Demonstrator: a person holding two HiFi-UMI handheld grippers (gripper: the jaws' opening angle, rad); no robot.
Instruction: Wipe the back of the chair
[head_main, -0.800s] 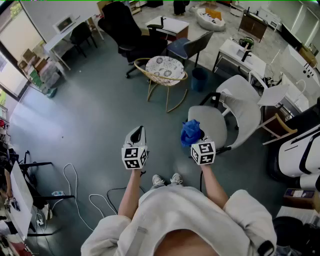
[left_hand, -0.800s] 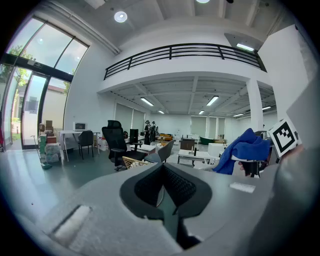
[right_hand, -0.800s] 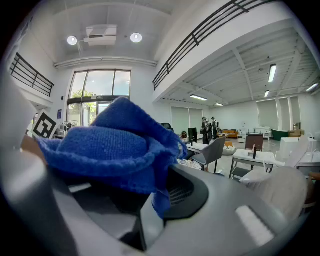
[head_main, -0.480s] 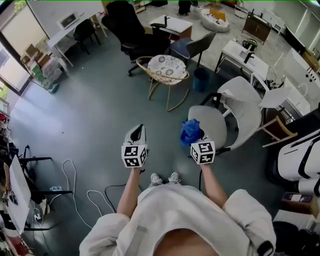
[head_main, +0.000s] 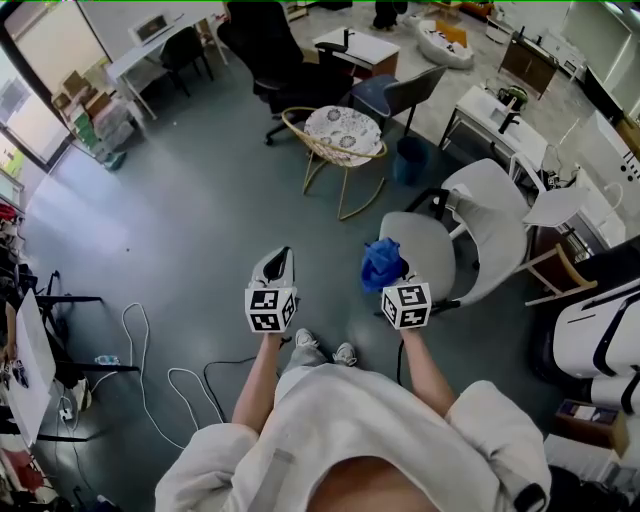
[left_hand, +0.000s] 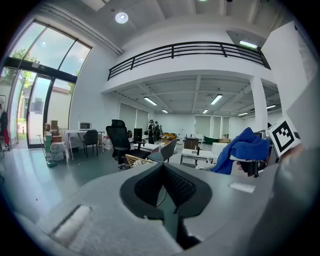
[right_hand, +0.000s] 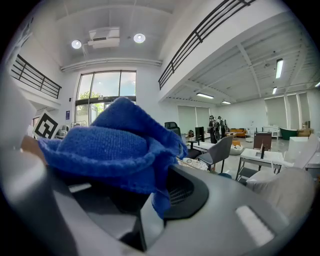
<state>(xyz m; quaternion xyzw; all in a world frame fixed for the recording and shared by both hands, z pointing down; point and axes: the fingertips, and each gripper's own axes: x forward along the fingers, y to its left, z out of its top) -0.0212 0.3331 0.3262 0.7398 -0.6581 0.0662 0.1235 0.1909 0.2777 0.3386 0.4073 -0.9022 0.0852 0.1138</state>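
A white office chair stands to my right in the head view, its seat (head_main: 420, 245) toward me and its curved back (head_main: 497, 215) beyond. My right gripper (head_main: 388, 275) hovers at the seat's near left edge, shut on a crumpled blue cloth (head_main: 380, 262). In the right gripper view the cloth (right_hand: 115, 145) bulges over the jaws and the chair (right_hand: 282, 190) lies at the lower right. My left gripper (head_main: 279, 258) is held over bare floor, left of the chair. Its jaws are shut, with nothing between its pads (left_hand: 180, 187). The cloth (left_hand: 245, 147) also shows in the left gripper view.
A round rattan chair with a patterned cushion (head_main: 343, 135) stands ahead, a blue bin (head_main: 410, 158) beside it. A black office chair (head_main: 270, 50) and a grey chair (head_main: 395, 92) lie farther off. White desks (head_main: 495, 115) are at the right, and cables (head_main: 150, 350) trail on the floor at the left.
Both grippers keep their pose and the cloth stays held. The room has slid slightly down and right in view, and the person's feet have shifted.
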